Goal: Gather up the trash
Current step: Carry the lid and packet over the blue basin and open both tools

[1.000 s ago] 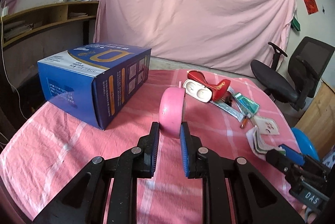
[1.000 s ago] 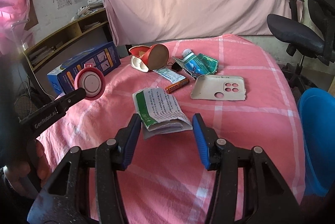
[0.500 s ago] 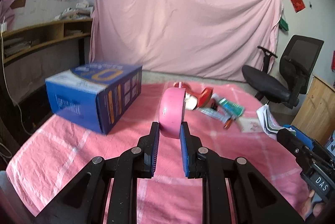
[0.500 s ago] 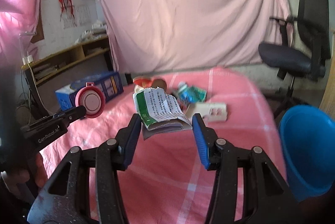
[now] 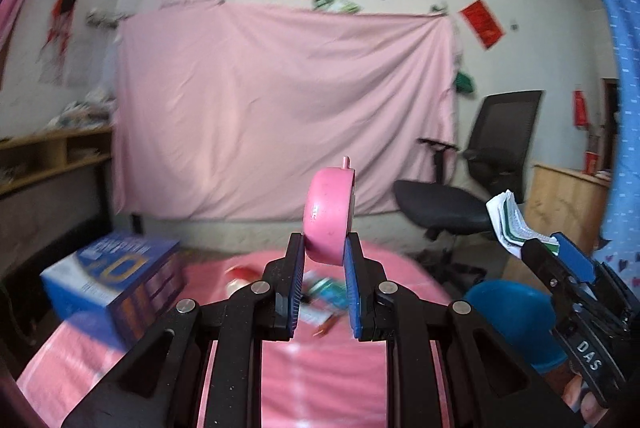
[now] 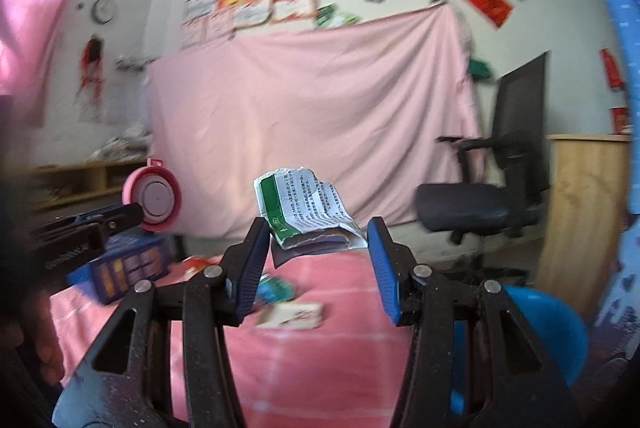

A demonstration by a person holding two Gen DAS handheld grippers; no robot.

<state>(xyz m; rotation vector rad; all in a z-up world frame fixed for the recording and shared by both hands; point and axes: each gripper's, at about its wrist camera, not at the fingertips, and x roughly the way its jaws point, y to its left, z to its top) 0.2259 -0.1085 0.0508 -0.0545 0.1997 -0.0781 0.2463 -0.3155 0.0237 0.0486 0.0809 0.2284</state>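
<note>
Left gripper (image 5: pixel 323 264) clamped narrow on pink round lid (image 5: pixel 329 216), edge-on, upright. Right gripper (image 6: pixel 316 240) half-wide, pinching folded paper packet (image 6: pixel 306 212). Blue bin (image 6: pixel 548 324) low and right of both — nearer the right hand.

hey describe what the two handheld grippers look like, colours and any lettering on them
Both are black, matte frames with triangular cut-outs and silver rivets. Each finger carries a ribbed blue pad. The left gripper shows white lettering on its side in the right wrist view; the right gripper reads "DAS" in white in the left wrist view. No cables show.
</note>
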